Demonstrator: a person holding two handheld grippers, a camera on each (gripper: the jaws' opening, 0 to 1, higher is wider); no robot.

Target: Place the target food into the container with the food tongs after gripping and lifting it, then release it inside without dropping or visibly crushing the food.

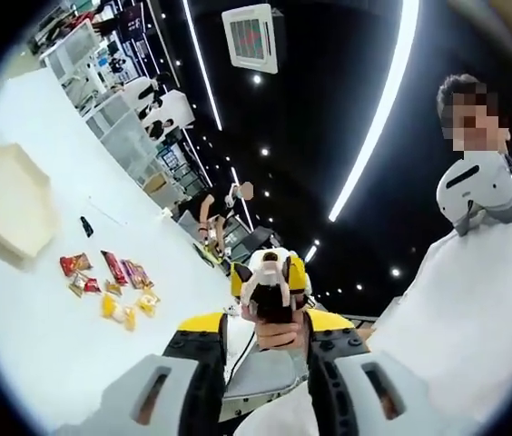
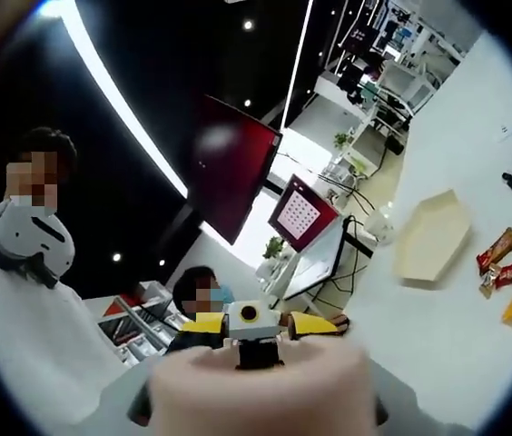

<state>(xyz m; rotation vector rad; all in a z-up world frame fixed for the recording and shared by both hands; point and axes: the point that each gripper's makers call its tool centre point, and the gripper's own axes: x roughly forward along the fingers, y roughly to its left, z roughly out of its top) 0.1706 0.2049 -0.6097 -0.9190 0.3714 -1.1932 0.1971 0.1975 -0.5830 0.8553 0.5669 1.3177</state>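
Note:
Several snack packets (image 1: 106,282) in red, orange and yellow lie on the white table (image 1: 47,345), beside a cream hexagonal container (image 1: 11,204). My left gripper (image 1: 263,341) points up and away from them, jaws apart with nothing between. Facing it is my right gripper (image 1: 270,277), yellow and white, with a hand (image 1: 279,336) under it. In the right gripper view the container (image 2: 433,236) and the packets (image 2: 501,263) sit at the right edge. My right gripper (image 2: 256,400) is covered by a blurred beige shape close to the lens. The left gripper (image 2: 251,327) faces it.
A person in a white top (image 1: 474,300) with a white headset (image 1: 478,186) around the neck stands close by. A small black object (image 1: 86,226) lies on the table near the container. Desks, monitors and seated people (image 1: 224,204) are beyond the table.

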